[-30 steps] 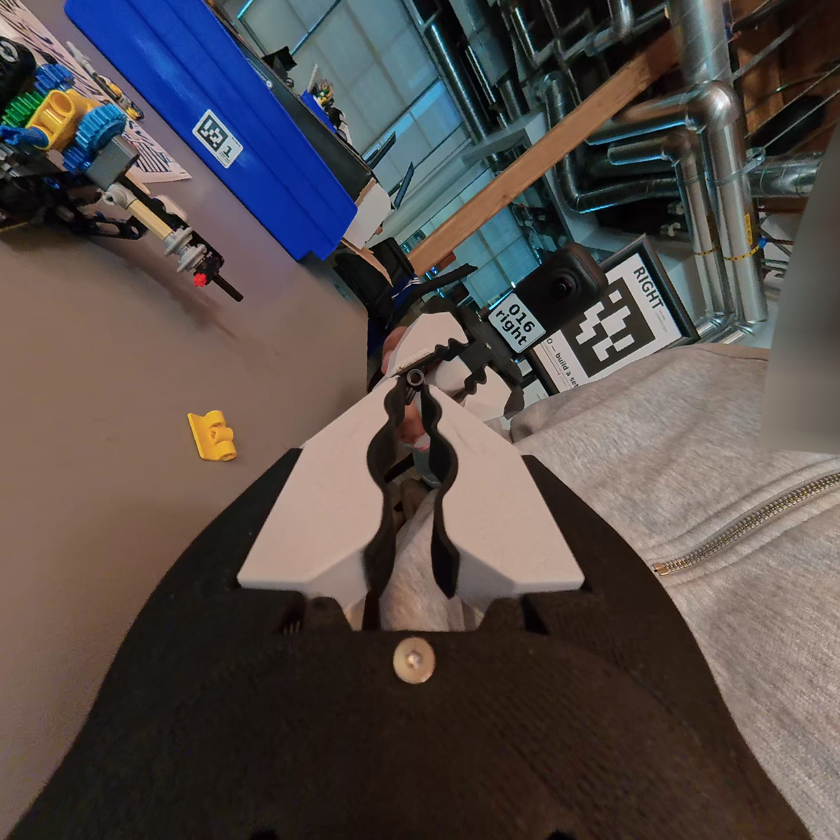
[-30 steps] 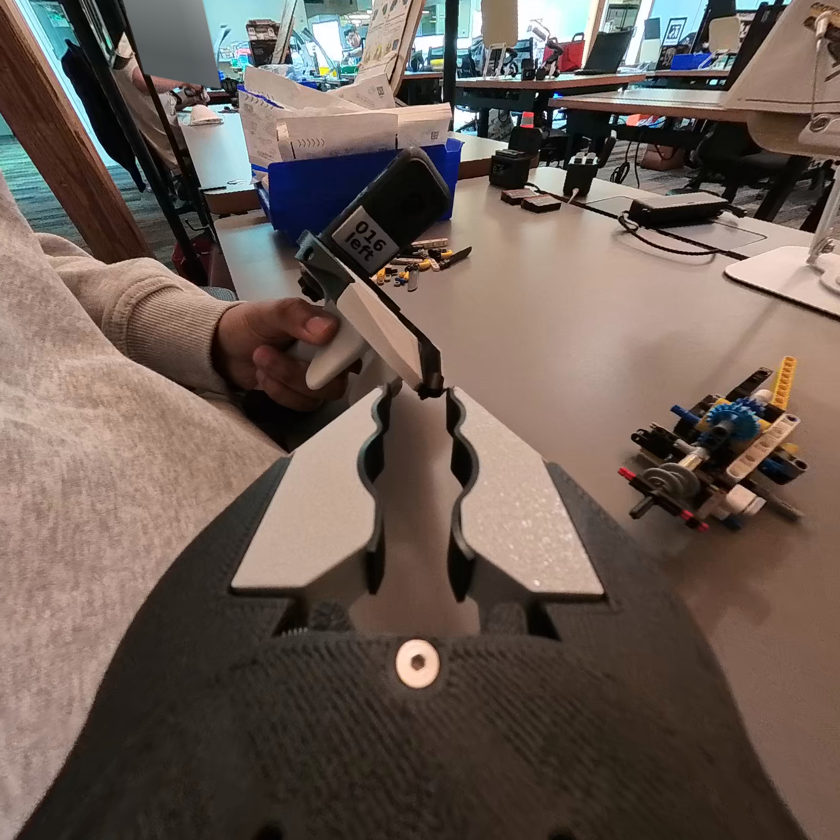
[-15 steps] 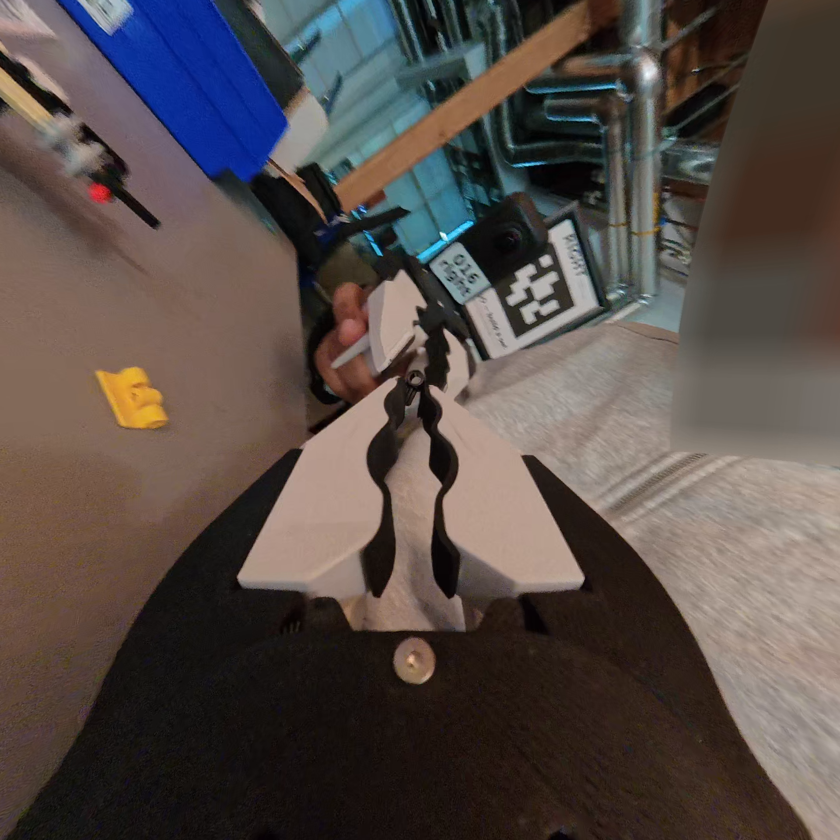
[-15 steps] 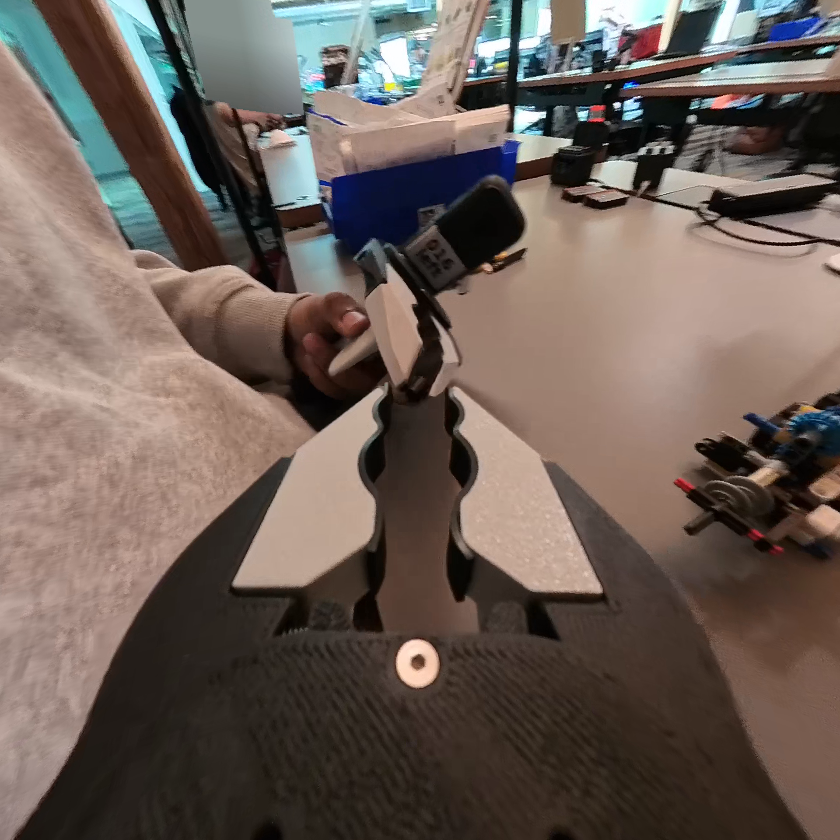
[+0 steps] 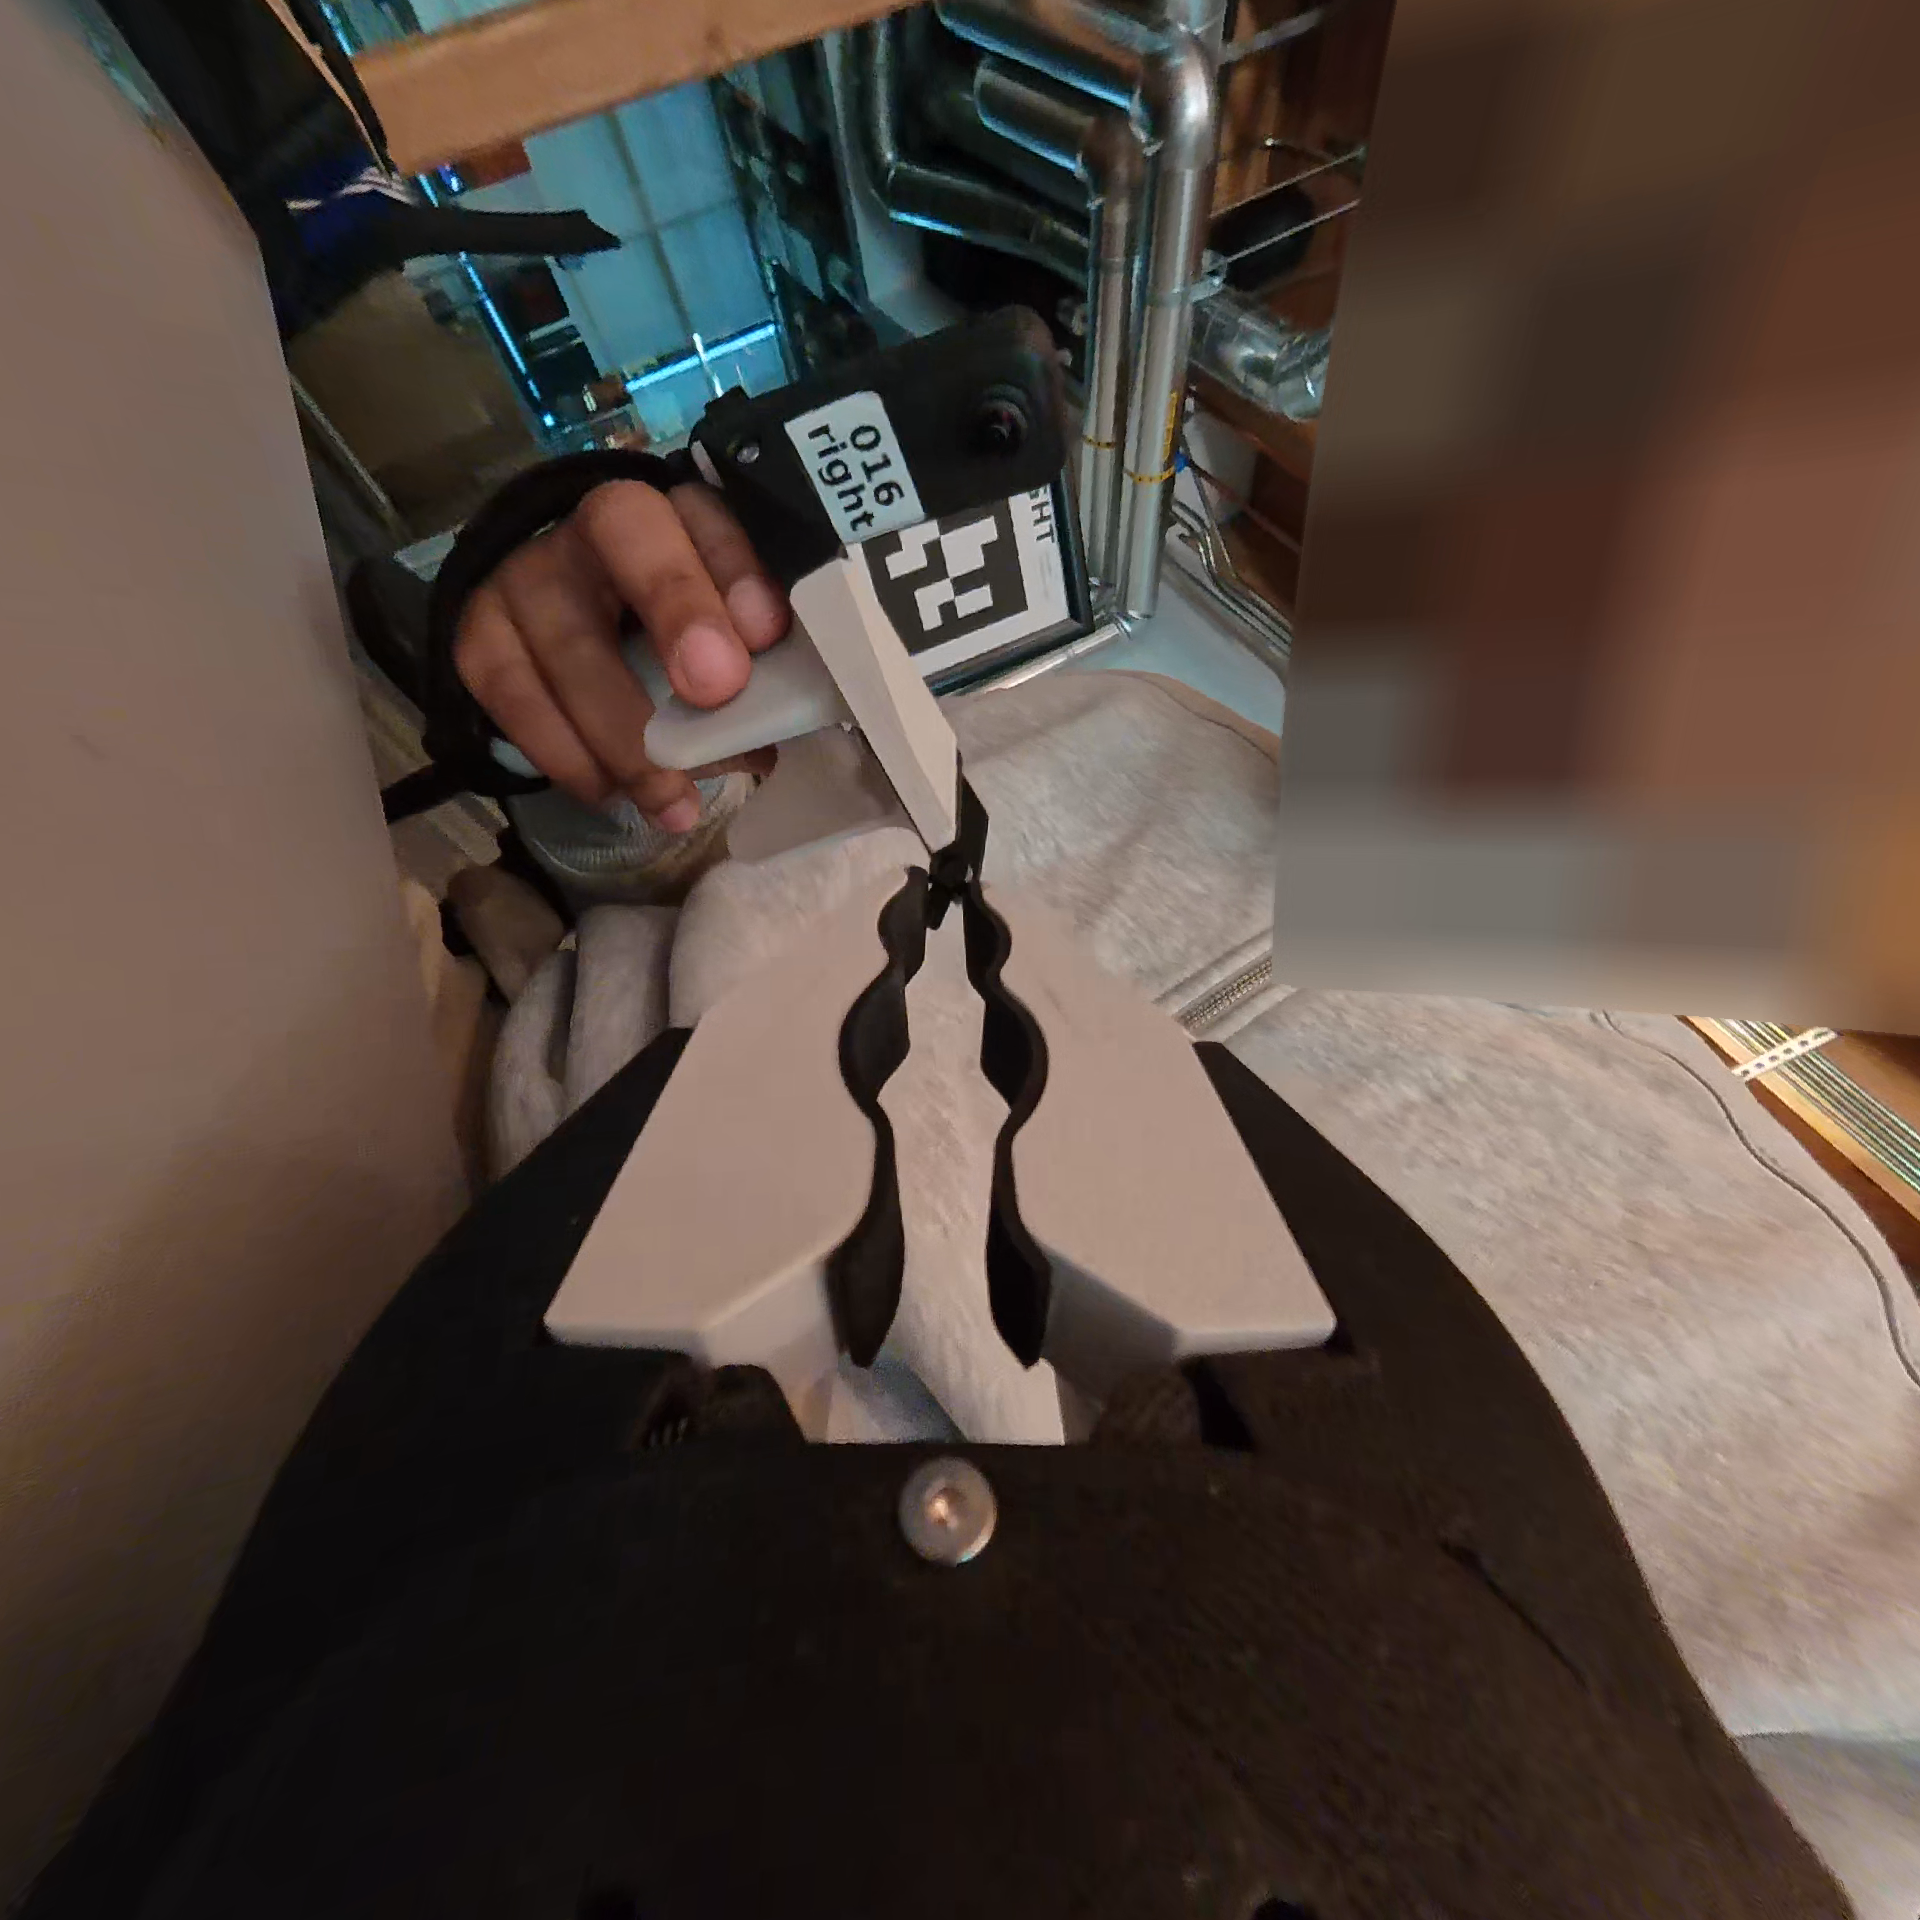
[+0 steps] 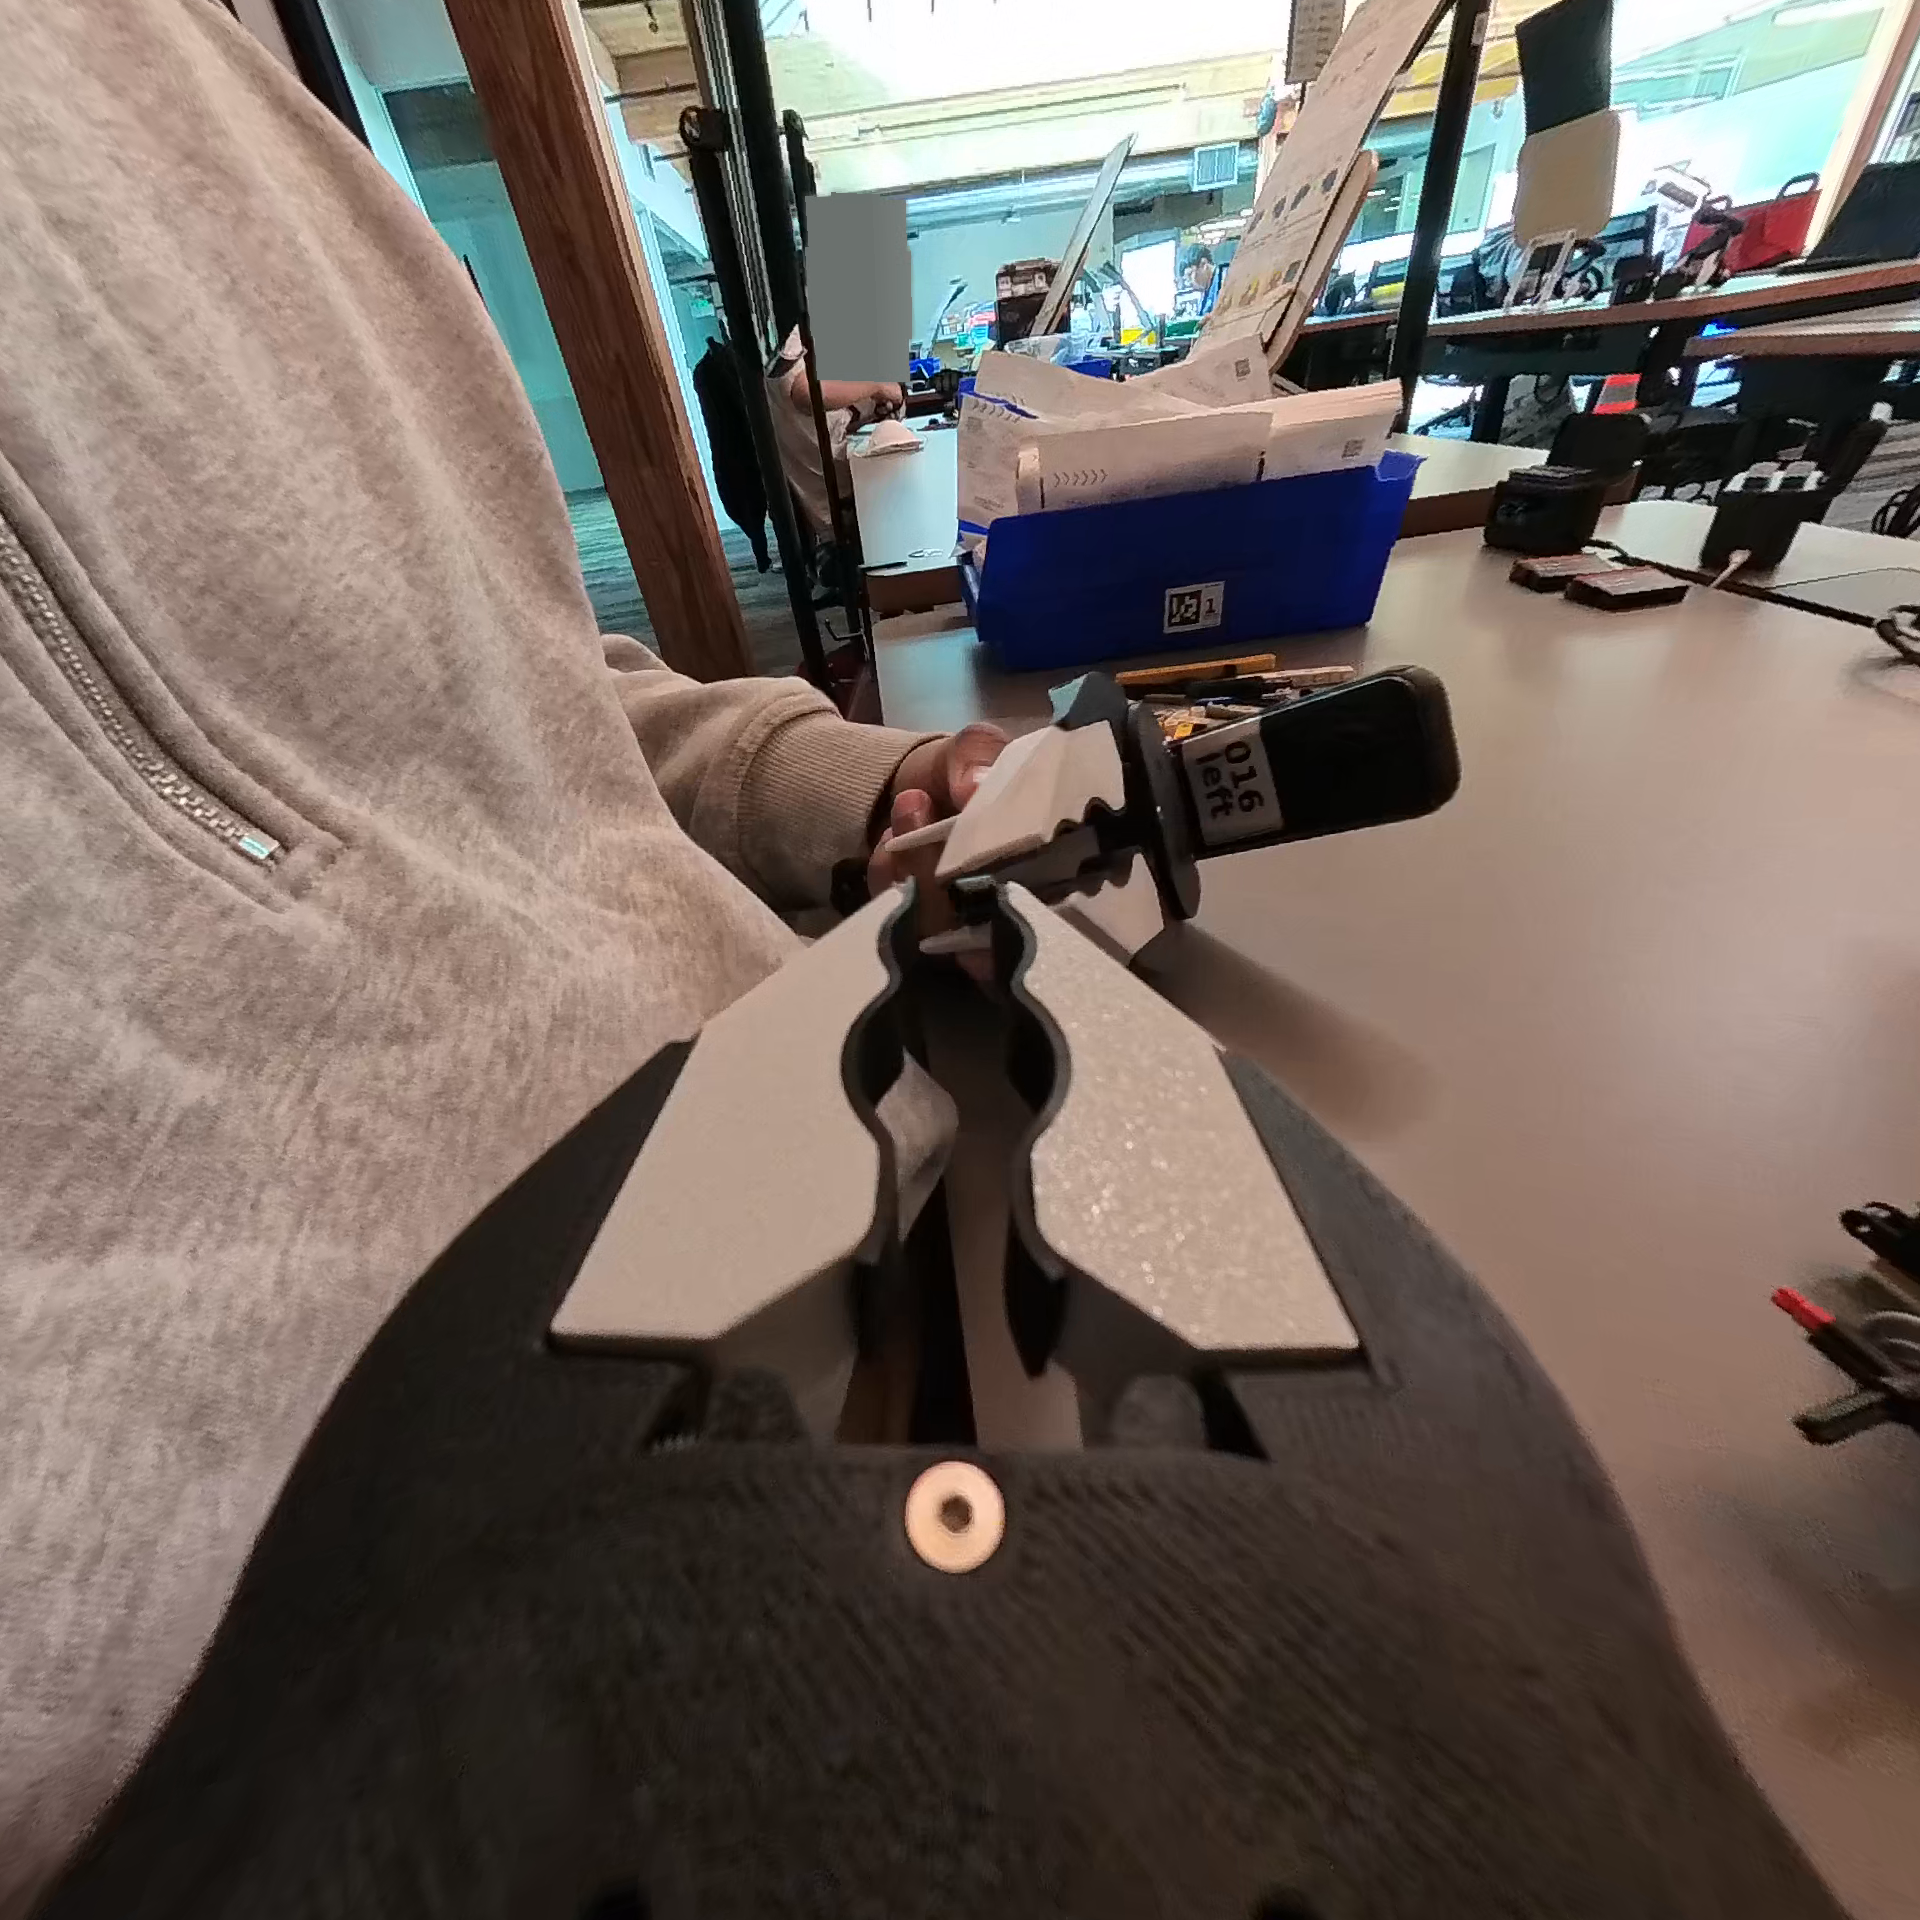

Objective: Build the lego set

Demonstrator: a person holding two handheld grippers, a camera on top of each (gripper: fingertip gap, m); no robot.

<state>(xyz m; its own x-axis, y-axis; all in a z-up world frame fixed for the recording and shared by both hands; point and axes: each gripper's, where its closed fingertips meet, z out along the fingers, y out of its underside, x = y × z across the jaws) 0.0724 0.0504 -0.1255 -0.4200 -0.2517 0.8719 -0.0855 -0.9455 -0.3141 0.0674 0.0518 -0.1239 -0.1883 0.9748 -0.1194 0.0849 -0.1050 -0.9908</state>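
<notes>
1. A small black lego piece (image 5: 948,871) is pinched at the very tips of the left gripper (image 5: 945,885), and is held up in the air in front of the grey hoodie (image 6: 260,623), off the table (image 6: 1558,935)
2. The left tongs are seen drawn together at the tips and clamped on that piece; a wavy gap is left only further back between the black pads (image 5: 883,1039)
3. The right gripper (image 6: 953,909) is brought tip to tip against the left one; in the left wrist view its tips are seen touching the piece from above
4. The right tongs are held narrow with a slit left between the fingertips (image 6: 899,914), and the piece is seen in that slit; whether it is actually clamped there cannot be told
5. The part-built lego model (image 6: 1860,1340) is seen blurred at the right edge of the table, well apart from both grippers
6. Loose lego parts (image 6: 1236,681) are laid just in front of a blue bin (image 6: 1143,582) stuffed with paper packets, at the far side of the table
7. The left gripper's handle is gripped by the left hand (image 6: 935,779) out of a grey cuff; the right gripper's trigger is wrapped by the right hand (image 5: 613,644), a black strap being seen around the wrist
</notes>
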